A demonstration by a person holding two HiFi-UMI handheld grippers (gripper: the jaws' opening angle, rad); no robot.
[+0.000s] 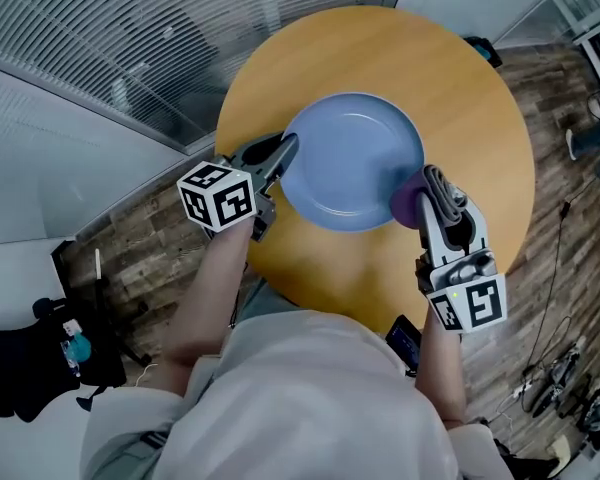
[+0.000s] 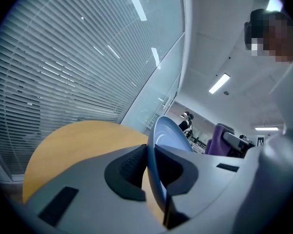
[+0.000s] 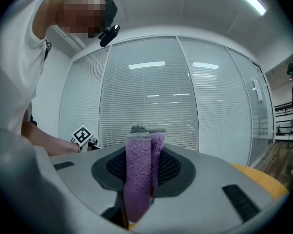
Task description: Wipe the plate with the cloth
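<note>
A round blue plate (image 1: 350, 158) is held up over the round wooden table (image 1: 480, 118). My left gripper (image 1: 280, 158) is shut on the plate's left rim; in the left gripper view the plate (image 2: 161, 145) stands edge-on between the dark pads. My right gripper (image 1: 432, 190) sits at the plate's right edge, shut on a folded purple cloth (image 1: 410, 200). In the right gripper view the cloth (image 3: 139, 172) stands upright between the pads, with my left gripper's marker cube (image 3: 82, 135) beyond it.
The table stands next to a glass wall with blinds (image 1: 180, 28). Wood floor (image 1: 570, 228) with cables lies to the right. A dark bag (image 1: 40, 363) sits on the floor at the lower left. A phone (image 1: 405, 343) shows near the person's waist.
</note>
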